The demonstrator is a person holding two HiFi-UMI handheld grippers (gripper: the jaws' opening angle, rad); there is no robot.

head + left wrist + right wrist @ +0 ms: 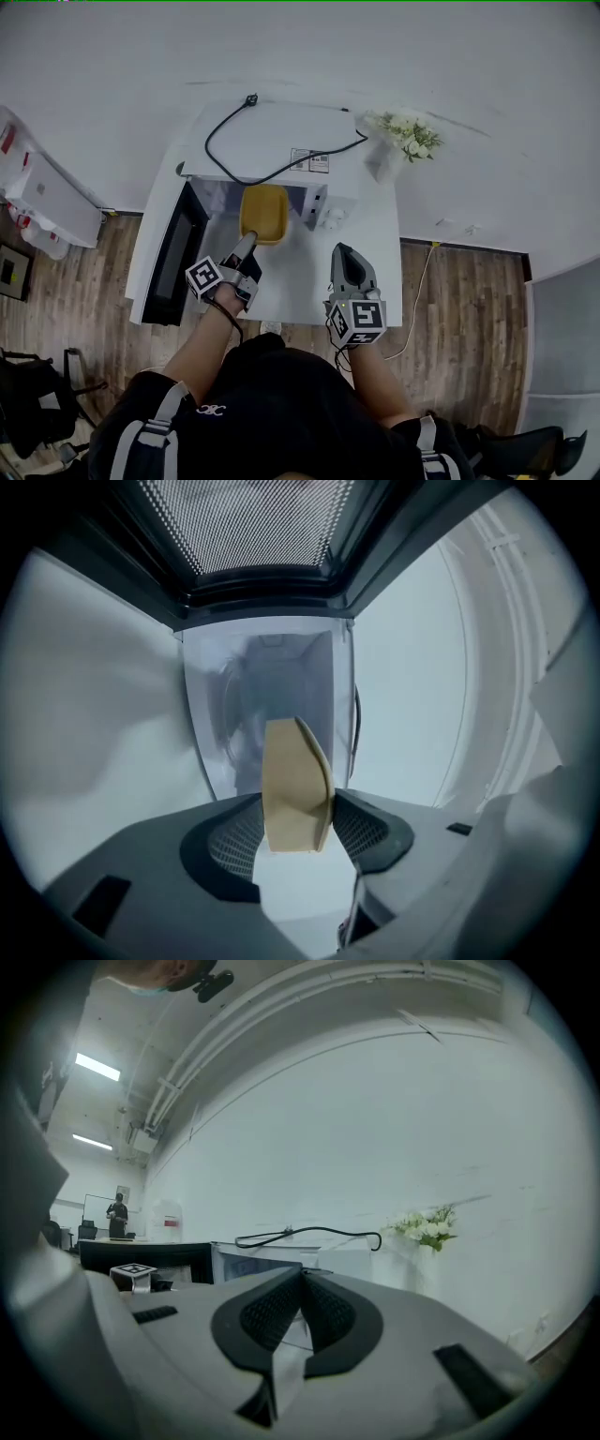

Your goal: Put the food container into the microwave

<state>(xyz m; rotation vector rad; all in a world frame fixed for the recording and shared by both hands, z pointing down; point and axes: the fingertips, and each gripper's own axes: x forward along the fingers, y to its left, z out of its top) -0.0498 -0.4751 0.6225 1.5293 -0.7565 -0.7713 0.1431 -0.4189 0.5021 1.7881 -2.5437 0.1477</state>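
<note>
Food container (263, 212): yellow, shallow, sitting at the mouth of the microwave (281, 141). Its far edge is about level with the front edge of the microwave top. Can't tell from the head view how far in it is, or whether it's resting on the cavity floor.

Left gripper (246, 246) has it by the near rim. In the left gripper view the container (295, 785) shows edge-on between the jaws, both pads pressed on it, so the left gripper (298, 832) is clamped on the container. The cavity is straight ahead of it.

Microwave door (178, 253) is swung fully open to the left; its mesh panel (253, 527) fills the top of the left gripper view.

Right gripper (349, 258) is over the near right of the white table (375, 272), well apart from the container. In its own view the right gripper (302, 1283) has its jaws closed tip to tip with nothing between them.

Black cable (272, 173) is looped over the microwave top. White flowers (408, 133) stand at the far right of the table, beside the microwave. Both also show in the right gripper view: cable (309, 1234), flowers (427, 1225).
</note>
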